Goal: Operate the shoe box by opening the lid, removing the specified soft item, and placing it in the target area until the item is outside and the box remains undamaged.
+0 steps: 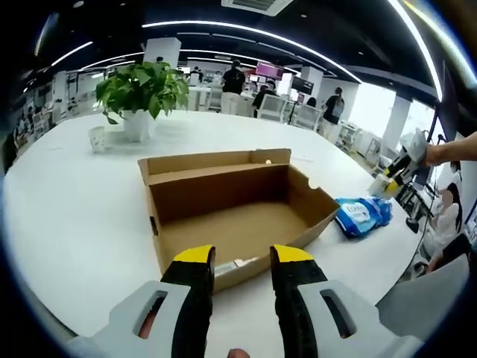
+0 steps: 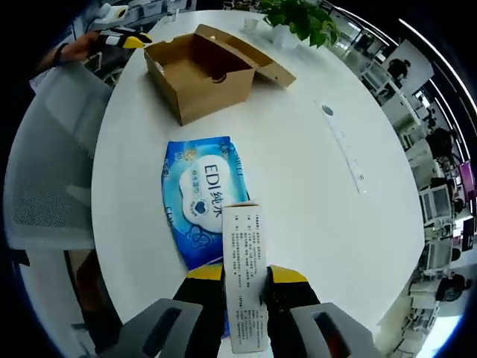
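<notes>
Most of the task looks done to us. We see the shoe box (image 1: pixel 237 216) standing open near the middle of the white surface (image 1: pixel 74 216), its lid (image 1: pixel 216 161) folded back on the side toward the potted plant (image 1: pixel 141 93), and its floor looks bare apart from a small pale scrap at the near wall. The soft item, a blue wipes pack (image 2: pixel 200 201), lies flat on the surface outside the box, nearer the edge where the chairs stand.

Our left gripper (image 1: pixel 241 261) hovers just before the box's near wall, its fingers spread with nothing between them. Our right gripper (image 2: pixel 244 280) pinches a slim white carton (image 2: pixel 246 276) printed with small text, held over the near end of the wipes pack.

We judge the box undamaged. What remains, as we read it, is setting down the carton and confirming the pack sits in the target area, which we cannot identify.
</notes>
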The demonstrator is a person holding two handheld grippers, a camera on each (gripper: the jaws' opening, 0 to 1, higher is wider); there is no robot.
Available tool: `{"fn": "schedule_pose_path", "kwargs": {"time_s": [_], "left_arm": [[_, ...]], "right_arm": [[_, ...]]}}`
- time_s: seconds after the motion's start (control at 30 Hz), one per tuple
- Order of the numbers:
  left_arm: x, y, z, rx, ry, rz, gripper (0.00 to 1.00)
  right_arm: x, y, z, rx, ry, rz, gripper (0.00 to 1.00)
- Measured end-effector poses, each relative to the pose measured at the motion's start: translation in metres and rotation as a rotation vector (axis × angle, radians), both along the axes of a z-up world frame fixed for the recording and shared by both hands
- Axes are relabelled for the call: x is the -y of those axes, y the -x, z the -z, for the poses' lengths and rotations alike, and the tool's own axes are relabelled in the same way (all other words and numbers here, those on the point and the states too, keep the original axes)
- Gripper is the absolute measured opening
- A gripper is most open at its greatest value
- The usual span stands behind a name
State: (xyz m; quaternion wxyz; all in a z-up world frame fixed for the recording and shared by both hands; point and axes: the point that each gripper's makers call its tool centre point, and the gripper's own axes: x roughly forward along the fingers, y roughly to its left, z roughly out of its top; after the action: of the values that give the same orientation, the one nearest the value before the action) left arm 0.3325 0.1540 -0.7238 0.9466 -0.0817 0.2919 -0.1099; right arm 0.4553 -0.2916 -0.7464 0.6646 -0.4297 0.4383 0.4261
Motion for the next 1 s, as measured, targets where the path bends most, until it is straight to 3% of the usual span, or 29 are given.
{"fn": "schedule_pose_path", "kwargs": {"time_s": [0.3,0.5,1.0], "left_arm": [[-0.005,0.000,0.004,-0.012,-0.014,-0.013,0.29],[-0.006,0.000,0.004,-0.014,-0.019,-0.014,0.30],[-0.009,-0.001,0.007,-0.021,-0.028,-0.020,0.30]], "right_arm": [[0.015,-0.032,0.007,0.020,0.040,-0.021,0.17],[0.020,-0.043,0.017,0.022,0.058,-0.029,0.17],[0.026,-0.045,0.053,-0.014,0.102,-0.060,0.17]]}}
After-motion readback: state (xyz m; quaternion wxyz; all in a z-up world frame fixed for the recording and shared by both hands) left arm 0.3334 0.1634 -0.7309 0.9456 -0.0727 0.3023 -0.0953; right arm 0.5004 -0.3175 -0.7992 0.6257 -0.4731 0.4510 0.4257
